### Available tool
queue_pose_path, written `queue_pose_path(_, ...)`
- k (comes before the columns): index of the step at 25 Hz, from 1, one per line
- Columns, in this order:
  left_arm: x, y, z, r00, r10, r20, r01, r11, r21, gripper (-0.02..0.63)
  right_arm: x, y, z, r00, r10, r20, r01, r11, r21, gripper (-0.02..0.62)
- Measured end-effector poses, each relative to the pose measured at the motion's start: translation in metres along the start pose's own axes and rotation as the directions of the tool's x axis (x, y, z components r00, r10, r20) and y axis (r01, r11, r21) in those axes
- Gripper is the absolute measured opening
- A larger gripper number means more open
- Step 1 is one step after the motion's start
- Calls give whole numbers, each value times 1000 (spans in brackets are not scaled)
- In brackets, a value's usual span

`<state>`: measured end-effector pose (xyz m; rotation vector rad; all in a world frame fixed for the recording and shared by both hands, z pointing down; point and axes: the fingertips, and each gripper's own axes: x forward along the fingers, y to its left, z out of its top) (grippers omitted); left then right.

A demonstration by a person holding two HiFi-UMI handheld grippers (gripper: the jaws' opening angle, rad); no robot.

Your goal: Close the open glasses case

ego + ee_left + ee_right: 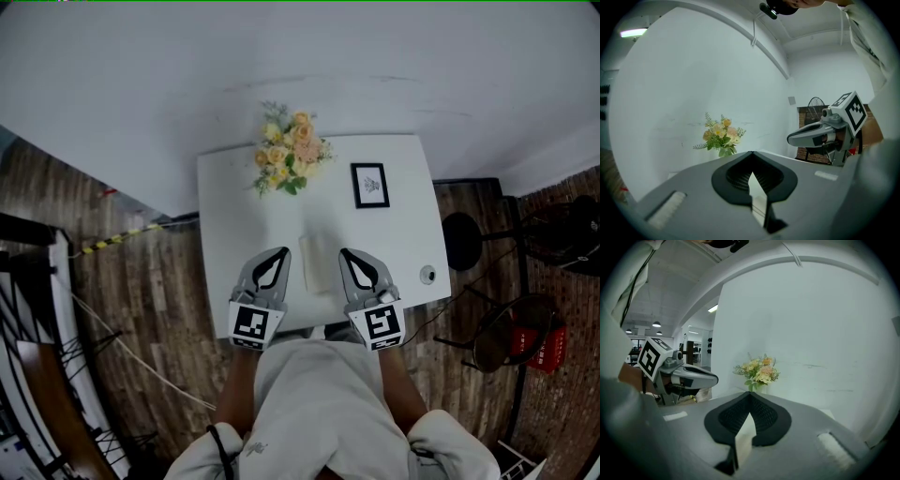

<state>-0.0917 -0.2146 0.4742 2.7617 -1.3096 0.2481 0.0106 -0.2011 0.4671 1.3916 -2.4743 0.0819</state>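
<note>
Left jaws: the left gripper [752, 154] has its jaws brought together at the tips. Only a sliver of bare tabletop shows behind them, and nothing sits between them.
Right jaws: the right gripper [750, 394] is the same, with tips meeting and nothing held.
Case: the glasses case [317, 263] is a pale oblong lying flat on the white table [225, 216], its long axis running away from the person. It is so pale against the tabletop that the head view does not show how its lid stands.
Grippers: the left one is just left of the case and the right one just right of it. Neither appears to touch it.
Beyond the case: a flower bouquet [289, 150] stands beyond the case and slightly left. A small framed picture [369, 185] stands beyond it to the right. Both are well apart from the case.
Right of the case: a small round object [427, 275], too small to identify.
Handling: the case is probably light, with a stiff, smooth shell and a hinged lid. A push from one side would likely slide it across the slick table rather than shut it. A sprung hinge might snap closed.
Hold: the best approach looks like steadying the base with one gripper against a long side. The other gripper's closed tips can then press the lid's free edge down. Which side carries the hinge cannot be read.
</note>
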Motion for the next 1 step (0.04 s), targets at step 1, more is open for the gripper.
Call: queue_pose_path(1,1,0,-1,1000,0,-3,0,1000,2,20,1,0,-1,1000,-1,-1,1,1000,0,2)
